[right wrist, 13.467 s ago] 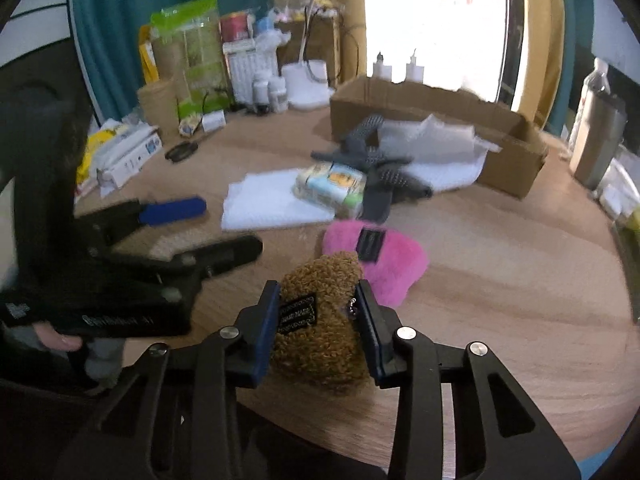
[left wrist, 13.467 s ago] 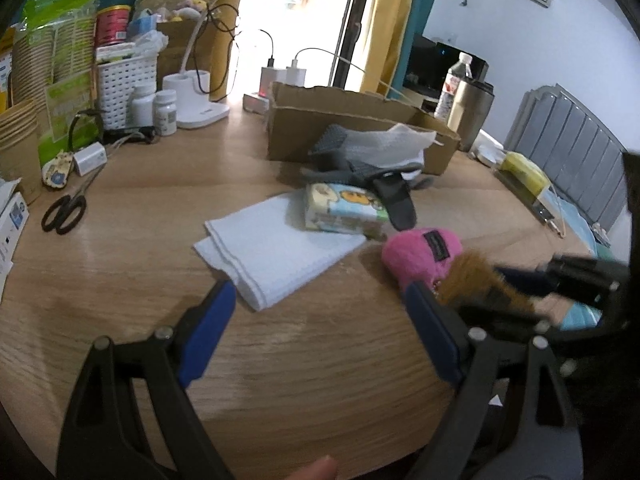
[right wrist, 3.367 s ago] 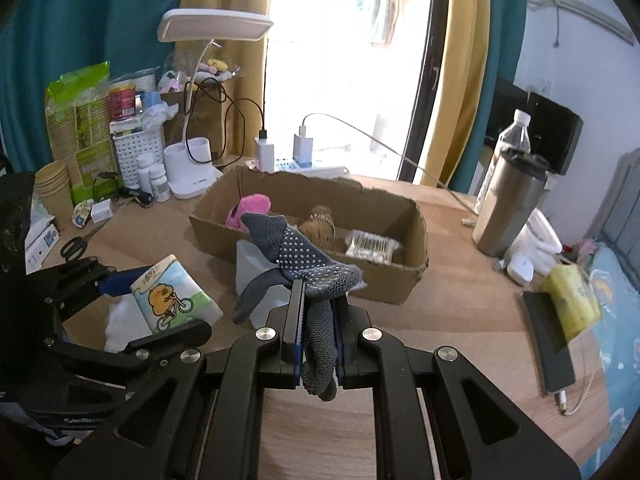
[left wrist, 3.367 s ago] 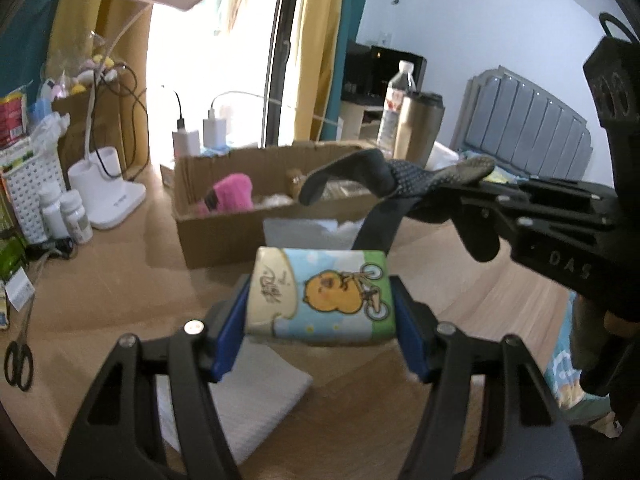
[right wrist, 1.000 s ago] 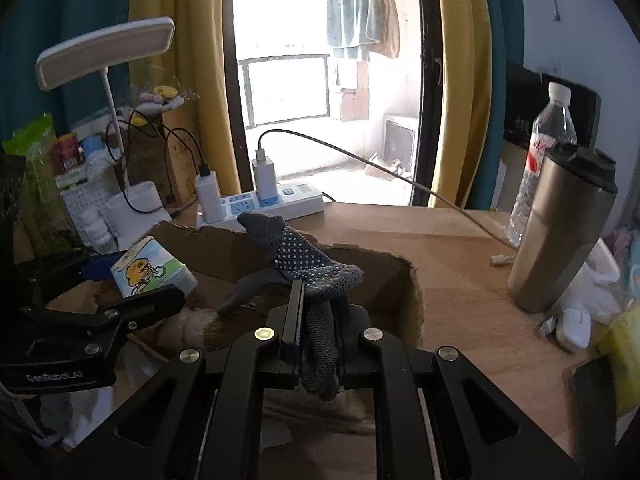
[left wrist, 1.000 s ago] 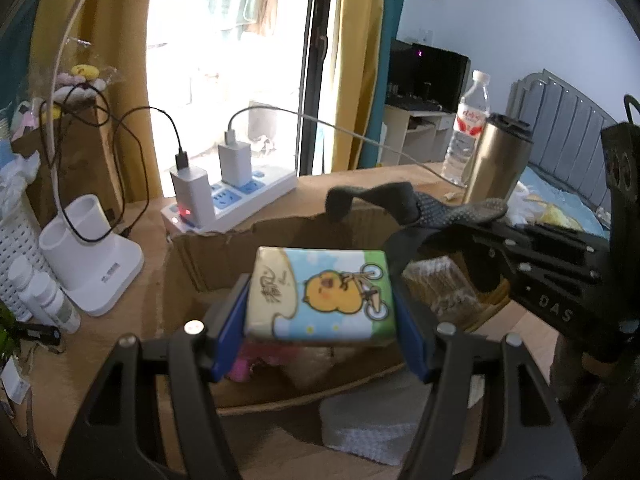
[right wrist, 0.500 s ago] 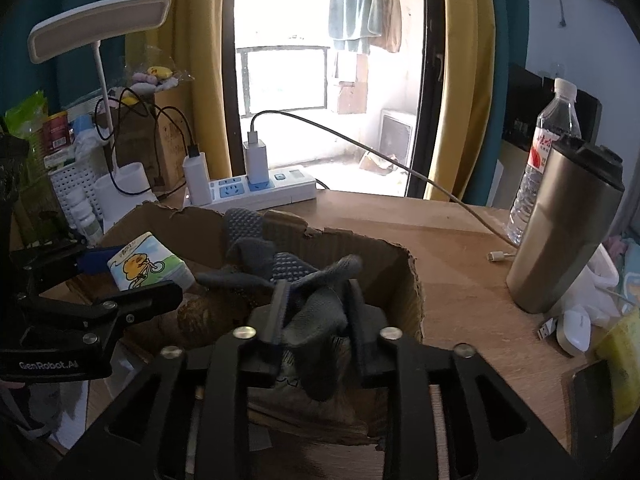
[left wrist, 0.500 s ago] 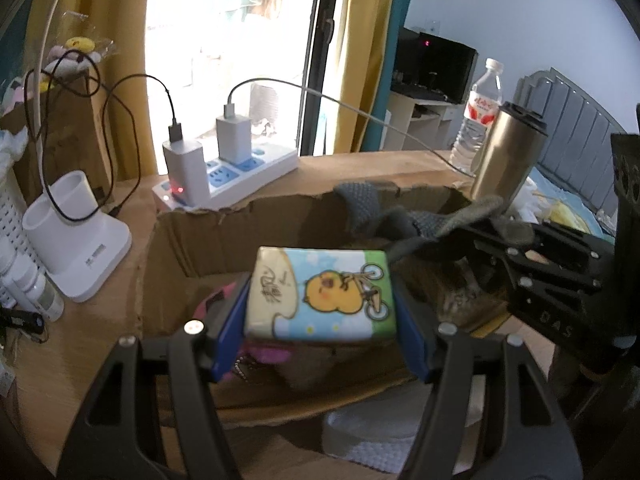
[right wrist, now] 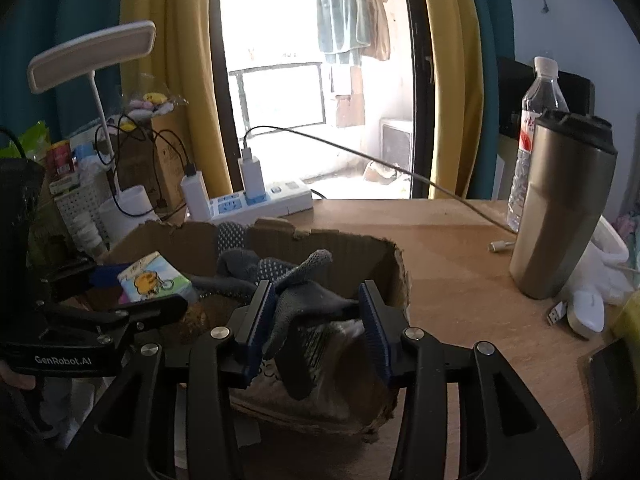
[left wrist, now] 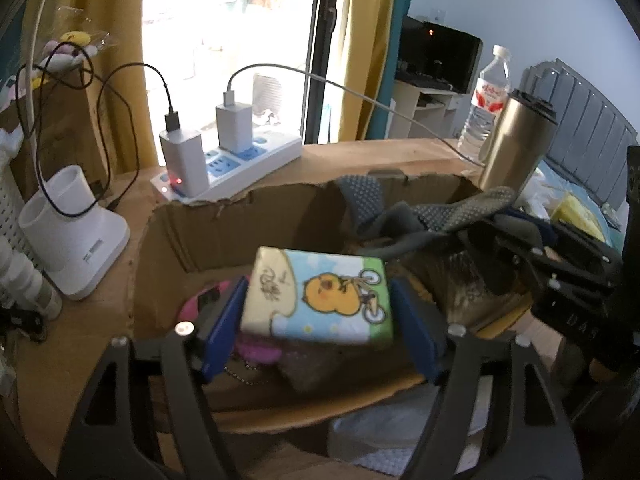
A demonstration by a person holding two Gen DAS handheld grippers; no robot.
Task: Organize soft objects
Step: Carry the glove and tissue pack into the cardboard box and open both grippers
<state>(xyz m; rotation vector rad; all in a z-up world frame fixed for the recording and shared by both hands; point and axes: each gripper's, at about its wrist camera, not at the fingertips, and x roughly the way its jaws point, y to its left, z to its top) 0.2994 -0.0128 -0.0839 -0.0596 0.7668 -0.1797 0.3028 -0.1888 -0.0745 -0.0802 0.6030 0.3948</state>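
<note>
My left gripper (left wrist: 320, 326) is over the open cardboard box (left wrist: 248, 216), jaws spread wide beside the tissue pack with a yellow duck (left wrist: 320, 296), which tilts between the pads. A pink plush (left wrist: 200, 304) lies in the box beneath. My right gripper (right wrist: 316, 328) is open over the box's right part (right wrist: 348, 248). The grey dotted gloves (right wrist: 296, 292) lie loose between its fingers, draped over the box contents; they also show in the left wrist view (left wrist: 420, 212). The tissue pack also shows in the right wrist view (right wrist: 152, 278).
A white power strip with chargers (left wrist: 228, 160) sits behind the box. A lamp base (left wrist: 72, 236) is at left. A steel tumbler (right wrist: 560, 208) and water bottle (right wrist: 540, 120) stand at right. A white cloth (left wrist: 384, 440) lies in front of the box.
Both grippers opened over the box. The right jaws spread and the gloves dropped from them. The left jaws widened and the tissue pack tilted loose.
</note>
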